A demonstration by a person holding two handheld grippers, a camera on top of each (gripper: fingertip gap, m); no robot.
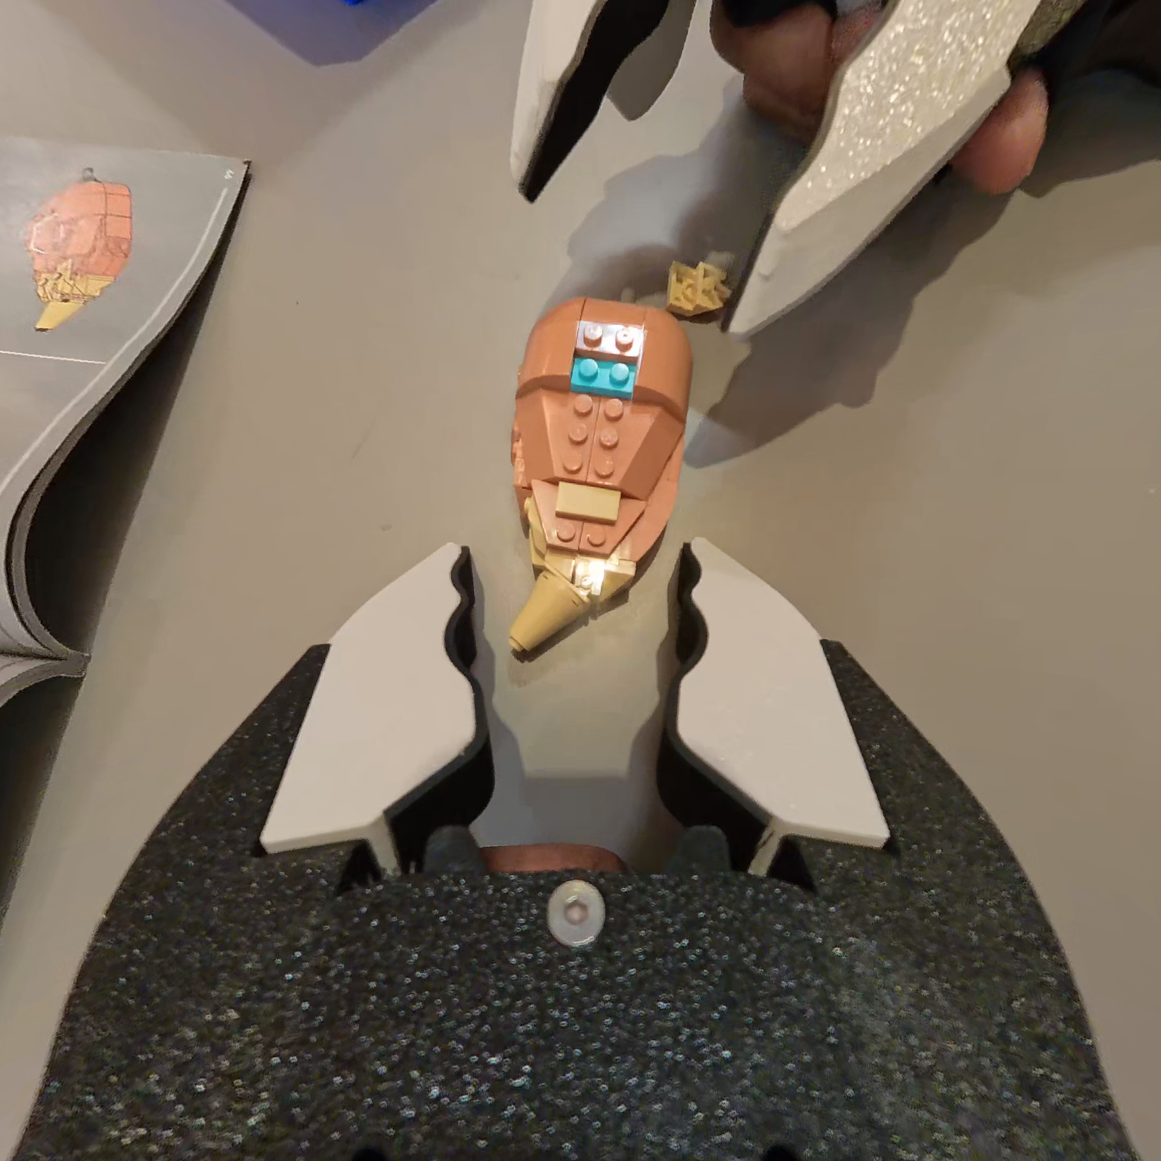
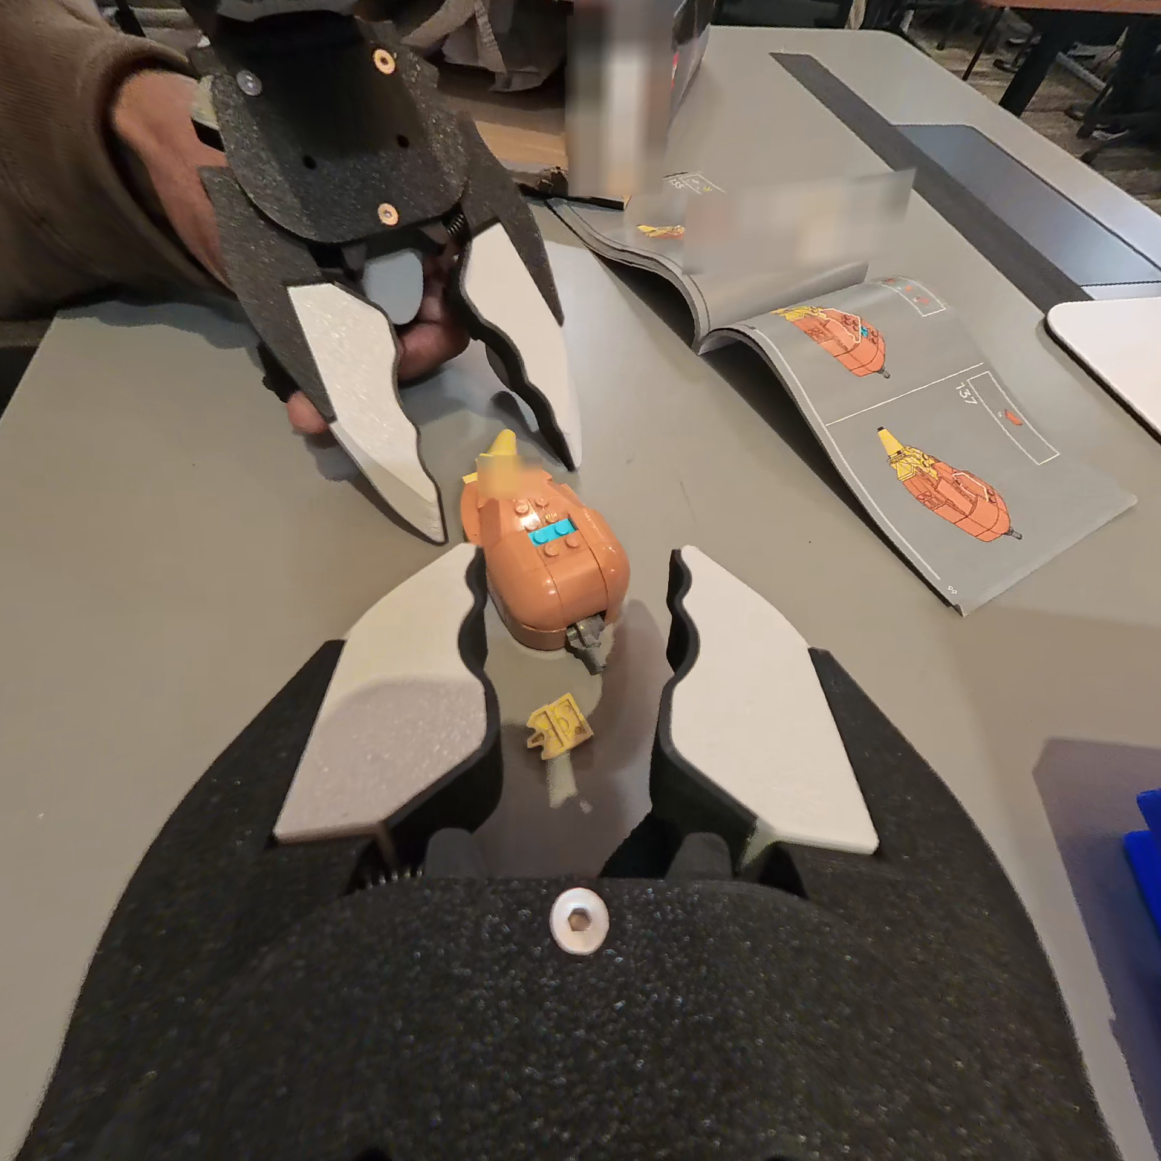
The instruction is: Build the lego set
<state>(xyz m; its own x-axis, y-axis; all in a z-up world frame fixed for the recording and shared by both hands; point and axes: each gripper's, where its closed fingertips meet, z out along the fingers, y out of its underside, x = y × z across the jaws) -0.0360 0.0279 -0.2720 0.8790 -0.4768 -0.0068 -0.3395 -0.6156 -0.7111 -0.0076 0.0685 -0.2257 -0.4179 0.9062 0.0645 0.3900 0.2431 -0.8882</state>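
- Grey matte tabletop [image 2: 722, 515], smooth; dark floor and chair legs past its far edge in the right wrist view.
- Open instruction booklet [image 2: 911, 440], glossy grey curved pages, toward the table's far right edge; white flat board [image 2: 1118, 352] at the right edge, blue plastic piece [image 2: 1143, 848] nearer the near right corner.
- Lego model [image 1: 597, 440]: rounded salmon-orange hull, studded top, one teal plate, tan cone at one end, grey peg at the other; lies mid-tabletop, between both grippers.
- Small tan lego piece [image 2: 559, 722], angular, lies loose on the table just beside the model's peg end.
- Left gripper [image 1: 575, 565]: black grainy body, pale grey wavy-edged fingers, spread wide, holding nothing, tips flanking the cone end.
- Right gripper [image 2: 575, 565]: same build, spread wide, empty, tips either side of the hull; tan piece lies between its fingers.
- A hand [image 2: 163, 163] in a brown sleeve grips the left tool.
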